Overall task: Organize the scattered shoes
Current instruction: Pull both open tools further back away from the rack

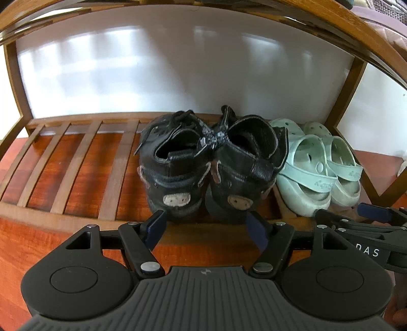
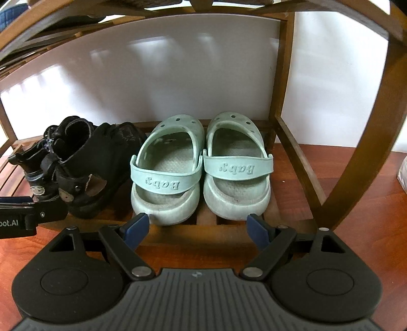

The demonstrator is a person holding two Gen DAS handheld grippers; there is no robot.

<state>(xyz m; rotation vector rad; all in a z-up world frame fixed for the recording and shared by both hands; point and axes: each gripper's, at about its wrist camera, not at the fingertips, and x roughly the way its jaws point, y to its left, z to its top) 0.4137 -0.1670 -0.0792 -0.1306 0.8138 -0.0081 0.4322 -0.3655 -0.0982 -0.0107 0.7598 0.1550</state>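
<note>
Two black leather shoes (image 1: 208,165) stand side by side, heels toward me, on the bottom slats of a wooden shoe rack (image 1: 76,165). To their right stands a pair of mint green clogs (image 1: 318,165), heels toward me. My left gripper (image 1: 207,229) is open and empty just in front of the black shoes' heels. In the right wrist view the clogs (image 2: 201,168) fill the middle and the black shoes (image 2: 84,165) are at left. My right gripper (image 2: 198,229) is open and empty just in front of the clogs' heels.
The rack's left half shows bare slats (image 1: 51,163). A wooden upright and diagonal brace (image 2: 287,127) stand right of the clogs. An upper shelf (image 2: 76,23) hangs overhead. A white wall (image 1: 178,63) is behind the rack, and red-brown floor (image 2: 356,193) lies around it.
</note>
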